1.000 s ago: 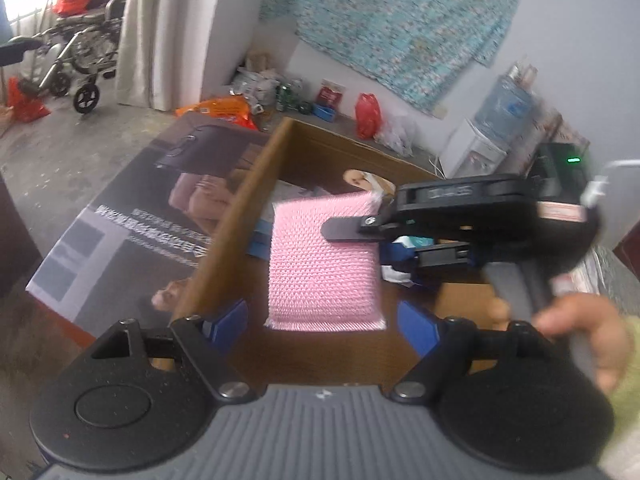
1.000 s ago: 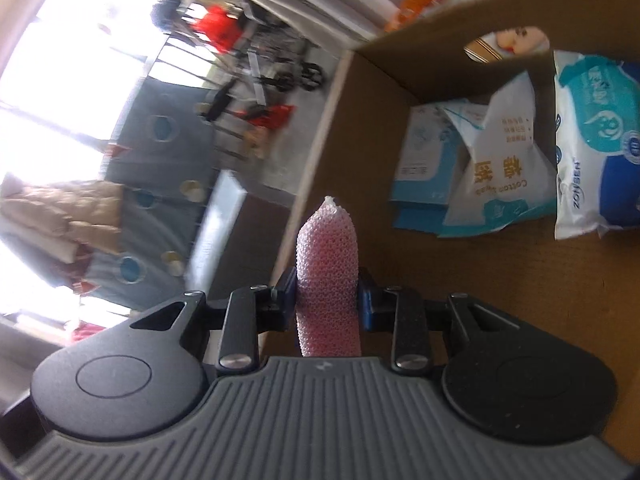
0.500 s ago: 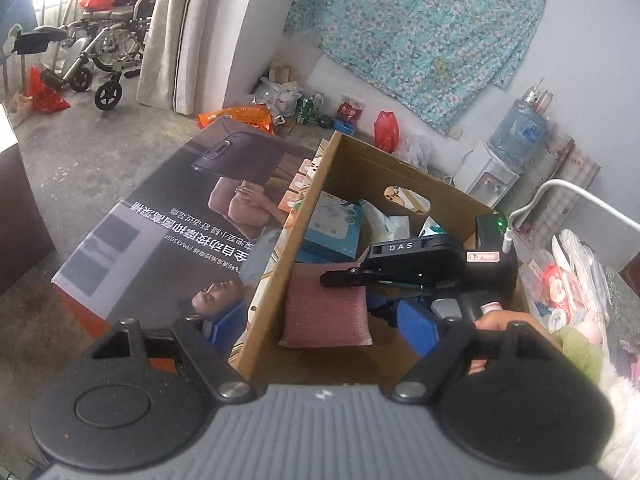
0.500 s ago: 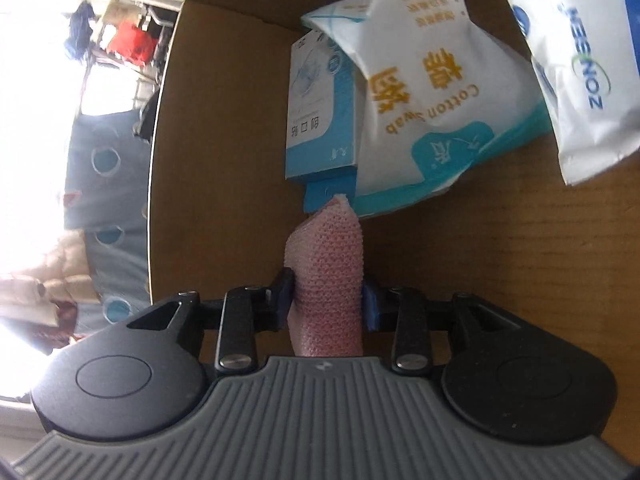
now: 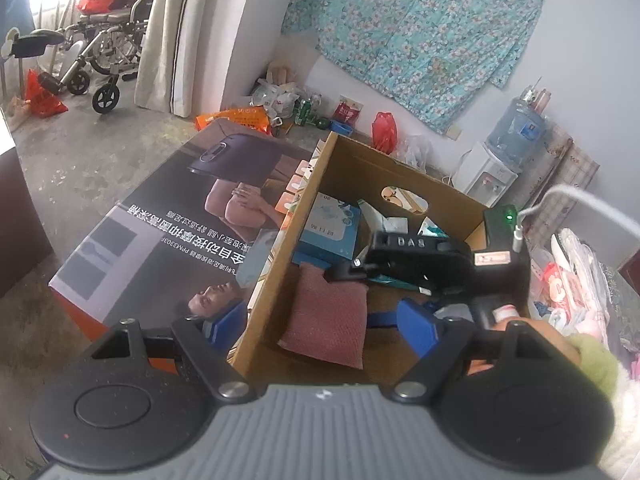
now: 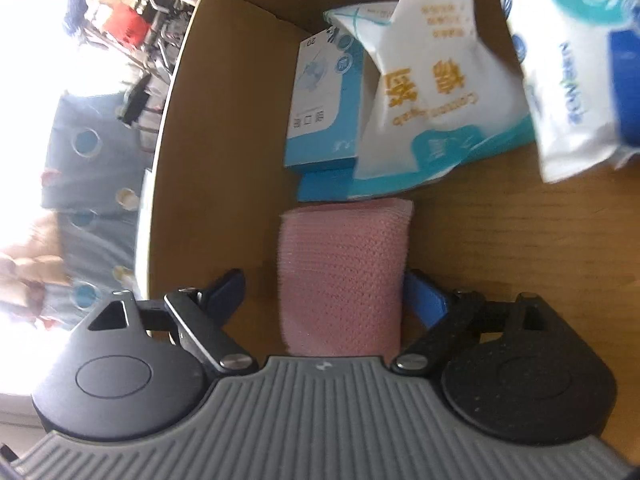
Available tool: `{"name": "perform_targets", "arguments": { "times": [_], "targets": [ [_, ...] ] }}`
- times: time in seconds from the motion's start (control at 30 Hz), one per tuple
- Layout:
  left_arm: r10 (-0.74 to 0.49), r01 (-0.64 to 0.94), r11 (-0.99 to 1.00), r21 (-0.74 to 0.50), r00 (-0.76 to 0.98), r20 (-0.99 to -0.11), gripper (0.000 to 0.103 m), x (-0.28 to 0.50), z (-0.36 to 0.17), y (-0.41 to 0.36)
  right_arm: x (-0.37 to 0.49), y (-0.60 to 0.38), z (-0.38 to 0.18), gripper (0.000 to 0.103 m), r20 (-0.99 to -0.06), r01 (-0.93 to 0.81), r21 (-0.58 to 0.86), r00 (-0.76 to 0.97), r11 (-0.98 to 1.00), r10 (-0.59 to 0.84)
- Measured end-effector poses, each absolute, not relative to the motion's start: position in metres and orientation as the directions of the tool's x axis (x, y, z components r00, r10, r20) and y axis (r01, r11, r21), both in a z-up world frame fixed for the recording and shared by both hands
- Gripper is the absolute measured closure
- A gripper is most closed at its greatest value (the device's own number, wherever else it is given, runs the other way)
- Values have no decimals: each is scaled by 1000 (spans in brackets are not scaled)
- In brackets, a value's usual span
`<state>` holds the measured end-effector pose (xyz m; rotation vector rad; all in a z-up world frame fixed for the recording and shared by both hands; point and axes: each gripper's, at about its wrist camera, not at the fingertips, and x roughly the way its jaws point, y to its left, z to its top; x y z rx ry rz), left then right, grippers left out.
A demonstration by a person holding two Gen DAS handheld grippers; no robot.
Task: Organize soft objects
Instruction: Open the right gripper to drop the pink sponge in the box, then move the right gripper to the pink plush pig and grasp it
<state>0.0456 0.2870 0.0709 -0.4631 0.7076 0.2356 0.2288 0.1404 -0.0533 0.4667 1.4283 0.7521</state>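
In the right wrist view, the pink knitted pad (image 6: 344, 276) runs under the right gripper (image 6: 326, 300) body at 6 o'clock, so its near end is hidden. The wipes pack (image 6: 576, 80) at 2 o'clock is motion-blurred and cut by the frame's edge. The blue box (image 6: 324, 112) is partly covered by the cotton swab bag (image 6: 436, 92). In the left wrist view, the right gripper's black body (image 5: 420, 260) covers the packs at the far end of the cardboard box (image 5: 280, 264), and the print on the blue box there is too small to read. The hand (image 5: 532, 336) at 4 o'clock is largely hidden behind the left gripper (image 5: 324, 320).
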Motion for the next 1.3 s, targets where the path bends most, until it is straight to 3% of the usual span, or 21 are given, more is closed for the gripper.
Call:
{"name": "perform_targets", "arguments": {
  "times": [0.13, 0.2, 0.27, 0.33, 0.37, 0.53, 0.63, 0.7, 0.77, 0.87, 1.3],
  "targets": [
    [53, -355, 876, -328, 744, -666, 21, 43, 72, 285, 220, 134, -53, 17, -726, -188, 682, -53, 707, 686],
    [55, -356, 875, -327, 745, -664, 21, 42, 73, 285, 219, 136, -54, 22, -734, -212, 672, -67, 709, 676],
    [60, -360, 875, -325, 745, -664, 20, 41, 73, 285, 217, 138, -57, 53, -741, -241, 665, -89, 707, 666],
    [64, -366, 872, -326, 744, -665, 21, 40, 73, 286, 216, 139, -59, 66, -743, -245, 663, -96, 707, 663],
    [65, -368, 871, -326, 744, -665, 21, 40, 74, 286, 218, 141, -60, 68, -743, -251, 661, -91, 707, 663],
    [71, -367, 873, -321, 747, -661, 20, 37, 76, 281, 222, 156, -56, 68, -751, -282, 638, -21, 717, 660],
    [68, -356, 880, -315, 750, -658, 20, 36, 79, 274, 228, 156, -54, 63, -744, -283, 641, -4, 713, 668],
    [66, -345, 886, -308, 753, -655, 20, 35, 80, 268, 227, 151, -53, 54, -736, -279, 653, -15, 704, 677],
    [64, -330, 895, -300, 761, -646, 20, 34, 83, 263, 224, 143, -48, 38, -732, -285, 655, -10, 700, 681],
    [60, -306, 907, -291, 775, -629, 18, 33, 88, 253, 218, 133, -30, 33, -720, -313, 653, 26, 690, 693],
    [-7, -163, 950, -268, 843, -537, 16, 37, 120, 184, 176, -20, 74, 27, -403, -417, 802, 151, 427, 903]
  ]
}}
